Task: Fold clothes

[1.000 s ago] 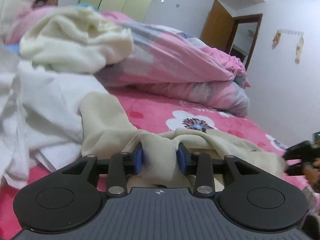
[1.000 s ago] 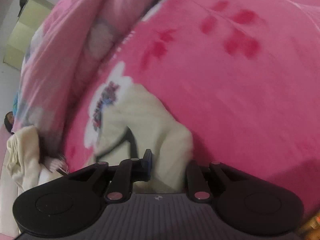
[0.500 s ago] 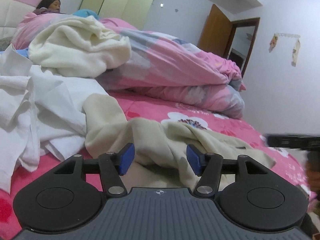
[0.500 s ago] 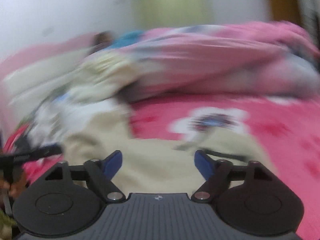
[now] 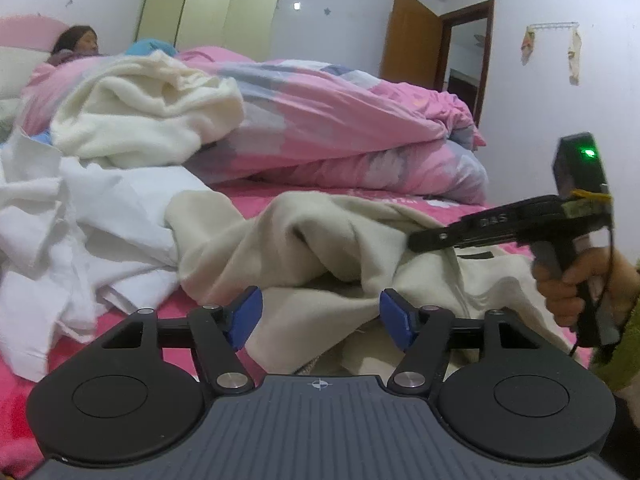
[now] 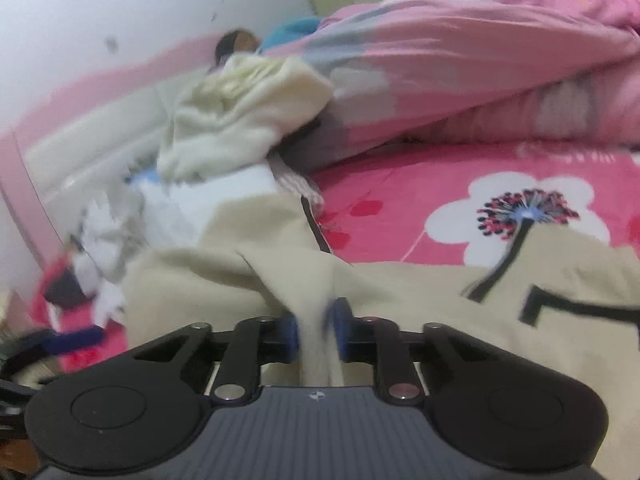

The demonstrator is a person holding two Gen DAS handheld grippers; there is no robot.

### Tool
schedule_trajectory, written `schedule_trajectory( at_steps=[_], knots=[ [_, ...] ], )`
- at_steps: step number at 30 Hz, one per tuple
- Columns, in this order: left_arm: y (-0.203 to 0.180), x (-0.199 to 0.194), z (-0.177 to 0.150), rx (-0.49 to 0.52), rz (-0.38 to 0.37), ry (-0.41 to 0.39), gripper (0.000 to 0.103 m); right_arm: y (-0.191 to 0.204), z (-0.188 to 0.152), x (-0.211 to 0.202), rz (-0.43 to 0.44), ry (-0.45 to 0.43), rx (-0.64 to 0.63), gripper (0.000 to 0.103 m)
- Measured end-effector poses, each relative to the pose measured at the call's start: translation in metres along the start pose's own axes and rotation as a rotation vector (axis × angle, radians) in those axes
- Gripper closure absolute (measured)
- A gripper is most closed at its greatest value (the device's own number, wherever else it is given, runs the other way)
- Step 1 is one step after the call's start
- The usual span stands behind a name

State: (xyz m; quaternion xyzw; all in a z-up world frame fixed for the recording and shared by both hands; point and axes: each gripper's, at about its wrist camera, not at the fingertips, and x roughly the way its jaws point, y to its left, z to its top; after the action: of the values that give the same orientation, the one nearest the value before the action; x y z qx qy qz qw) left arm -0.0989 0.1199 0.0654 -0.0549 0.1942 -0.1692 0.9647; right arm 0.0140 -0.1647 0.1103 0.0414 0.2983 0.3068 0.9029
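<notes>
A cream garment [image 5: 320, 240] with black markings lies crumpled on the pink flowered bed sheet [image 6: 420, 184]. In the left wrist view my left gripper [image 5: 320, 316] is open, its blue pads spread just above a fold of the cloth with nothing pinched. My right gripper [image 6: 316, 328] is shut on a raised ridge of the cream garment [image 6: 400, 280]. From the left wrist view the right gripper [image 5: 416, 240] reaches in from the right, held by a hand [image 5: 576, 280], its tip at the cloth.
A heap of white clothes [image 5: 72, 216] lies to the left. A fluffy cream blanket [image 5: 148, 108] and a pink quilt [image 5: 340, 120] pile up behind. A person [image 5: 76, 42] lies at the bed's head. A wardrobe [image 5: 212, 12] and door [image 5: 412, 40] stand at the back wall.
My left gripper let go of the cream garment and opened wide. My right gripper opened, swung round toward the bed's head, then shut on a ridge of the garment.
</notes>
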Motion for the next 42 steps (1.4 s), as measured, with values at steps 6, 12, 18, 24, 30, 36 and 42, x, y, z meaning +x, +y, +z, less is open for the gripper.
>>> schedule_trajectory(
  at_steps=[6,12,18,24,30,36,42],
  knots=[
    [-0.012,0.009,0.001,0.004,-0.032,0.002,0.038,-0.023,-0.003,-0.034,0.079,-0.047,0.166,0.095],
    [-0.013,0.005,-0.001,0.018,-0.056,0.014,0.037,-0.023,-0.045,-0.079,0.128,-0.092,0.226,0.098],
    [-0.023,0.015,0.000,0.062,-0.057,0.022,0.037,-0.060,-0.082,-0.122,0.070,-0.162,0.411,0.100],
    [-0.035,0.024,0.003,0.083,-0.037,0.022,0.037,-0.063,-0.060,-0.128,-0.033,-0.223,0.356,0.100],
    [-0.040,0.034,0.011,0.101,0.026,0.050,0.037,-0.056,-0.037,-0.095,-0.051,-0.161,0.261,0.071],
    [-0.044,0.038,0.020,0.103,0.042,0.062,0.037,-0.062,-0.019,-0.057,-0.070,-0.075,0.224,0.096],
    [-0.047,0.033,0.024,0.105,0.017,0.060,0.036,-0.123,0.010,-0.095,-0.135,-0.197,0.392,0.101]
  ],
)
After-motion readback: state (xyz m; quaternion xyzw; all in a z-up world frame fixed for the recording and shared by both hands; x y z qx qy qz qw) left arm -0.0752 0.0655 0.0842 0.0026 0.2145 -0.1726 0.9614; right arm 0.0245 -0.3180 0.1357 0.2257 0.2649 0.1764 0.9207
